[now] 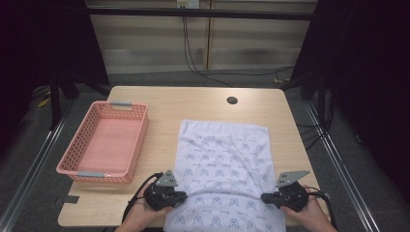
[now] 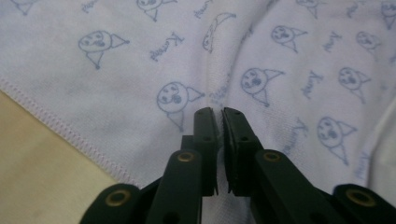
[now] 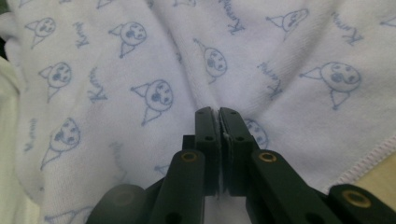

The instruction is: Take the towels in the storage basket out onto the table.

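To my left, the pink basket [image 1: 104, 142] stands on the table [image 1: 193, 104], a strip of bare wood between it and the printed cloth [image 1: 225, 164]. Beyond the cloth's far edge the tabletop lies open for my jaws, broken by one small dark hole [image 1: 232, 100].

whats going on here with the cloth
A person at a wooden table holds tongs in each hand. The left tongs and the right tongs are each shut on a pinch of the white printed cloth, near its two side edges at the end closest to the person. The cloth lies spread out; the pink basket beside it is empty.
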### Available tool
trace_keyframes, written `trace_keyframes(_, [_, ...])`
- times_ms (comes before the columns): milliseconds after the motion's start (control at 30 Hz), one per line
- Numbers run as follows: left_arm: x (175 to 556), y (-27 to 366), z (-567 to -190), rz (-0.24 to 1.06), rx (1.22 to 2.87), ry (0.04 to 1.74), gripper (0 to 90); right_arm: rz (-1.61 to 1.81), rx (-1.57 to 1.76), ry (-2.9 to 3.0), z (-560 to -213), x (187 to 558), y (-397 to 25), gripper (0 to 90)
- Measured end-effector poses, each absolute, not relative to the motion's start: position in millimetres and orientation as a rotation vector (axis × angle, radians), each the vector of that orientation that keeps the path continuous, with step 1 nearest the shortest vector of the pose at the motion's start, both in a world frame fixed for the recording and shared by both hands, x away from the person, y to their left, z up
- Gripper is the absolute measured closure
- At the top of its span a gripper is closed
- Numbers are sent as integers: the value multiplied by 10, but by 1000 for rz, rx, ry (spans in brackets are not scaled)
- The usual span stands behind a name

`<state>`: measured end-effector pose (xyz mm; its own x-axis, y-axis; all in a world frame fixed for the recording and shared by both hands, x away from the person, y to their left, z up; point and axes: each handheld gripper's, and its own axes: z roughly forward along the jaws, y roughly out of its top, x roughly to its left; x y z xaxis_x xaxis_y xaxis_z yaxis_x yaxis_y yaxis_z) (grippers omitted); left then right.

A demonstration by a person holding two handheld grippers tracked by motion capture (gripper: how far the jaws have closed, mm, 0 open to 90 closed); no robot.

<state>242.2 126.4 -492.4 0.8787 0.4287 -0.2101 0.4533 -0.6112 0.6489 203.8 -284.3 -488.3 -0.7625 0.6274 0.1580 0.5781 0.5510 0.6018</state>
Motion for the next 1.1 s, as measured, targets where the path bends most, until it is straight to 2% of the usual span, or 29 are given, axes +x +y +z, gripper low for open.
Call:
trace_keyframes(133, [2336,1304,-4923,-89,2312,614,875,1029,1044,2730,-4877,2008,-2841,876])
trace_keyframes(233, [2226,1376,-4911,-137,2296,616,868,1083,1035,2744,-4865,2005,-2833,810])
trace_keyframes(333, [2217,1452,-4864,-157,2239,621,796,1103,1035,2711,-4843,2013,-2843,714])
trace_keyframes(400, [2282,1484,-4821,-163,2185,616,760,1112,1062,2660,-4820,2058,-2855,625])
trace_keyframes(667, [2869,1301,-4827,-108,2156,680,724,1159,1129,2489,-4749,2418,-2859,512])
trace_keyframes(833, [3172,1229,-4913,-86,2147,741,701,1091,1192,2432,-4828,2686,-2845,474])
trace_keyframes(1033, [3207,1240,-4974,10,2168,784,652,1070,1163,2461,-4935,2836,-2798,538])
trace_keyframes(1100, [3187,1231,-5002,2,2181,777,630,1017,1141,2487,-4971,2806,-2756,545])
